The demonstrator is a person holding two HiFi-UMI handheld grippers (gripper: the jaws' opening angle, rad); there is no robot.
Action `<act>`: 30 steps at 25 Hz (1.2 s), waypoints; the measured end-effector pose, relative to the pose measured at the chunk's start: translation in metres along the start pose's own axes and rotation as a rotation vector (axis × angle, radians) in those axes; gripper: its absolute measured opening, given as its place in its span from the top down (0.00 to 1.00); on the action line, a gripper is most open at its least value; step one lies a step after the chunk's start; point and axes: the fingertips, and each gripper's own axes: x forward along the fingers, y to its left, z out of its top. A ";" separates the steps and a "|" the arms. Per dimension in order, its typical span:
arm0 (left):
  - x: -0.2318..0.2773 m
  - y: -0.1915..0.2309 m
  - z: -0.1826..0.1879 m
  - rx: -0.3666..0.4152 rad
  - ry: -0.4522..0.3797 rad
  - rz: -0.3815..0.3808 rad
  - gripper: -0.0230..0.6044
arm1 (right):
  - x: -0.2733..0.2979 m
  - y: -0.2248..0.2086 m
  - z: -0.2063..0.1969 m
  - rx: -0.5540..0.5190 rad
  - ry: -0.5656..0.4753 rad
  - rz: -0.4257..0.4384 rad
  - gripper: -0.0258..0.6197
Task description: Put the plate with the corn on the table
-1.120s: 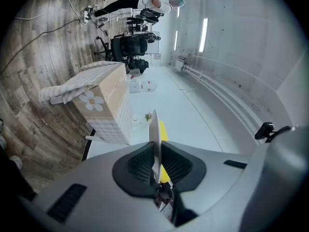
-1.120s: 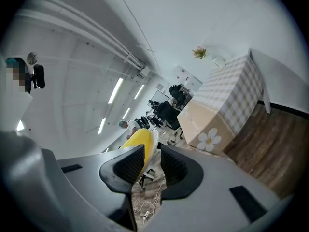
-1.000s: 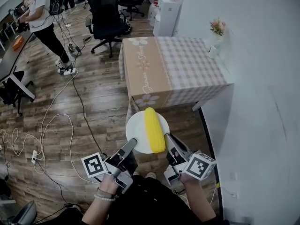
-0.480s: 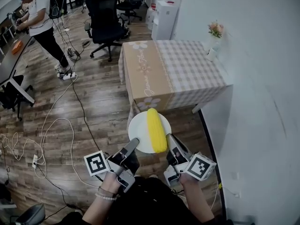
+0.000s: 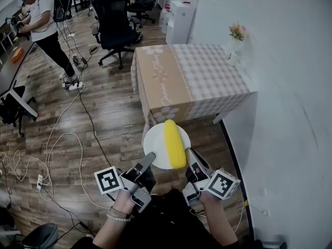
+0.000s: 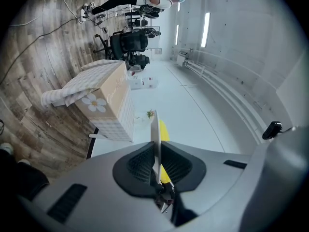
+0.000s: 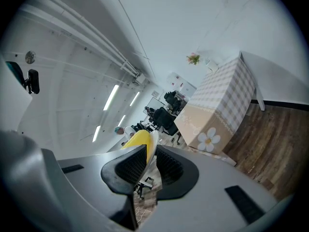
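A white plate (image 5: 155, 141) carrying a yellow corn cob (image 5: 174, 143) hangs above the wooden floor, just short of the near end of the table (image 5: 202, 74) with its checked cloth. My left gripper (image 5: 147, 160) is shut on the plate's near left rim and my right gripper (image 5: 189, 153) on its near right rim. In the left gripper view the plate (image 6: 155, 129) shows edge-on, pinched in the left gripper (image 6: 156, 151), with the corn (image 6: 164, 131) behind it. In the right gripper view the right gripper (image 7: 150, 153) clamps the plate's rim (image 7: 154, 140) beside the corn (image 7: 136, 139).
A small vase of flowers (image 5: 236, 40) stands at the table's far right corner by the white wall (image 5: 290, 87). A black office chair (image 5: 115, 17), a white cabinet (image 5: 179, 19) and a person (image 5: 44, 19) are beyond the table. Cables (image 5: 62, 139) trail over the floor at left.
The plate with the corn, held by both grippers, has drifted slightly to the right. Both grips look the same.
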 end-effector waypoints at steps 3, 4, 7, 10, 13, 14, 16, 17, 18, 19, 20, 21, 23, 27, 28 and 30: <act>0.000 0.001 0.000 0.001 0.009 0.005 0.90 | -0.001 0.000 0.000 0.001 -0.013 -0.001 0.82; 0.001 0.000 0.000 0.001 0.012 0.001 0.90 | -0.001 0.000 0.000 0.002 -0.017 -0.002 0.82; 0.003 -0.002 0.000 -0.002 0.017 -0.005 0.90 | -0.002 -0.001 0.001 0.009 -0.024 -0.005 0.82; 0.008 -0.001 0.000 -0.003 0.019 -0.007 0.90 | -0.001 -0.002 0.006 0.001 -0.028 -0.009 0.82; 0.014 0.001 0.000 -0.010 0.019 -0.007 0.90 | 0.000 -0.008 0.010 0.003 -0.026 -0.011 0.82; 0.016 0.001 0.000 -0.010 0.019 -0.007 0.90 | 0.001 -0.009 0.011 0.004 -0.025 -0.010 0.82; 0.019 0.001 0.002 -0.007 0.020 -0.005 0.90 | 0.003 -0.010 0.014 0.005 -0.022 -0.007 0.82; 0.021 0.001 0.003 -0.005 0.019 -0.004 0.90 | 0.005 -0.011 0.016 0.006 -0.020 -0.005 0.82; 0.023 0.001 0.005 -0.004 0.017 -0.003 0.90 | 0.008 -0.012 0.017 0.007 -0.018 -0.003 0.82; 0.025 0.001 0.007 -0.004 0.015 -0.002 0.90 | 0.010 -0.013 0.019 0.008 -0.015 -0.001 0.82; 0.027 0.002 0.009 -0.004 0.011 -0.001 0.90 | 0.012 -0.014 0.021 0.008 -0.011 0.001 0.82; 0.029 0.002 0.010 -0.004 0.008 0.000 0.90 | 0.015 -0.015 0.022 0.008 -0.007 0.004 0.82; 0.034 0.002 0.014 0.000 0.000 0.005 0.90 | 0.020 -0.017 0.026 0.007 0.003 0.013 0.82; 0.046 0.004 0.021 0.009 -0.019 0.011 0.90 | 0.032 -0.024 0.037 0.006 0.026 0.029 0.82; 0.051 0.005 0.023 0.009 -0.026 0.011 0.90 | 0.036 -0.026 0.040 0.006 0.031 0.035 0.82; 0.059 0.006 0.027 0.008 -0.039 0.014 0.90 | 0.043 -0.032 0.047 0.012 0.041 0.041 0.82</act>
